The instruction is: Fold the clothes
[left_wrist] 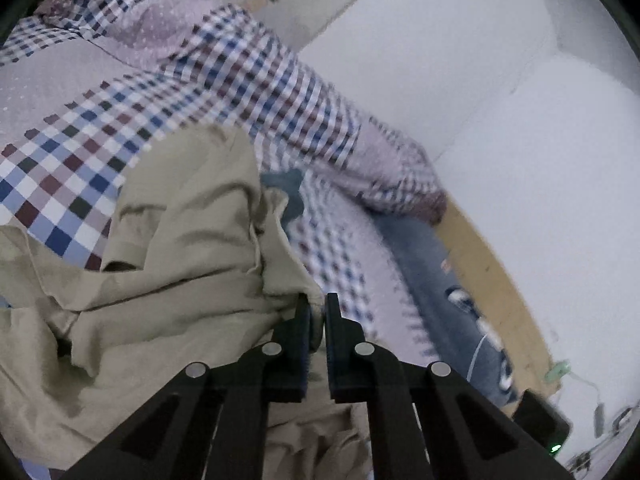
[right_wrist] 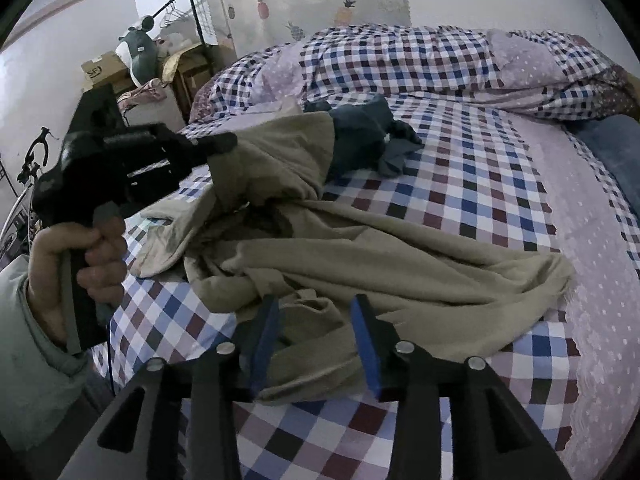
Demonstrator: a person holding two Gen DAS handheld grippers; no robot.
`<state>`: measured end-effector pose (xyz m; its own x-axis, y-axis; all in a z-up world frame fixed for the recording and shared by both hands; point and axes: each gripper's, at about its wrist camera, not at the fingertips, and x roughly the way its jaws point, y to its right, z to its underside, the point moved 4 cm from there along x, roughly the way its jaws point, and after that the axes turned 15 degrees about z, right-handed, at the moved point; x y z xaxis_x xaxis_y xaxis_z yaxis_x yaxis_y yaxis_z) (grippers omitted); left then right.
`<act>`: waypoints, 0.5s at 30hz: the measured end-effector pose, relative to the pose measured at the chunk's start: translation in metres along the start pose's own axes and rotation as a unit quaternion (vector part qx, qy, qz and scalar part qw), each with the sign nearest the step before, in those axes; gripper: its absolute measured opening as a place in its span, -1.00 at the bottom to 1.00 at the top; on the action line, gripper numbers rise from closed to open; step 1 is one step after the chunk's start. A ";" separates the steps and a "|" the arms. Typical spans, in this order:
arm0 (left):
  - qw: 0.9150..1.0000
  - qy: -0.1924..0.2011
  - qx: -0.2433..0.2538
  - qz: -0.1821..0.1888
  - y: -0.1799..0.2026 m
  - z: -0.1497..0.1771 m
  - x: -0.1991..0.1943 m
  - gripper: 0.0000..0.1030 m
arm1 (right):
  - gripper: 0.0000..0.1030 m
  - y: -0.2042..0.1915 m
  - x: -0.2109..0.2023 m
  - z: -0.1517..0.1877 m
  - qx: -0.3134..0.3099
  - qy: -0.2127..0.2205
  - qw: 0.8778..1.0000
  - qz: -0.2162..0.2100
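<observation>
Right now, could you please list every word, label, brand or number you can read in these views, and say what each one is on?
"SF": a round black logo on the cardboard box beside the clothes rack, right wrist view; small, so only a likely reading.
White and red print on the blue blanket at the bed's edge, left wrist view: too blurred to read.
Beige garment: no visible text.

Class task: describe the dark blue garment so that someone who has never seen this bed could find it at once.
Start at the checked bed. The beige garment sprawls across its middle; just beyond it, toward the rolled duvet, lies the blue garment. It is the only dark, plain, crumpled heap there.
</observation>
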<state>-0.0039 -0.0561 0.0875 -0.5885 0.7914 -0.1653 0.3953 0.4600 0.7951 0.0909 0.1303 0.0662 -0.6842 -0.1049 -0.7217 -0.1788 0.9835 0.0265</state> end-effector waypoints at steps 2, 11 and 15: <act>1.000 0.023 0.004 0.013 0.003 -0.008 -0.014 -0.91 | -0.18 -0.002 0.001 -0.001 -0.003 0.002 1.000 0.000; 0.988 0.148 -0.006 0.046 -0.005 -0.044 -0.086 -0.91 | -0.18 -0.010 0.009 -0.008 -0.005 0.004 1.000 -0.004; 0.977 0.211 -0.009 0.037 -0.014 -0.057 -0.128 -0.91 | -0.18 -0.015 0.009 -0.014 -0.003 0.013 1.000 -0.008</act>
<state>0.0254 -0.1864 0.1311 -0.7982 0.5848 0.1448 0.4375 0.3974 0.8067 0.0772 0.1124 0.0689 -0.6998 -0.1240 -0.7035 -0.1938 0.9808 0.0199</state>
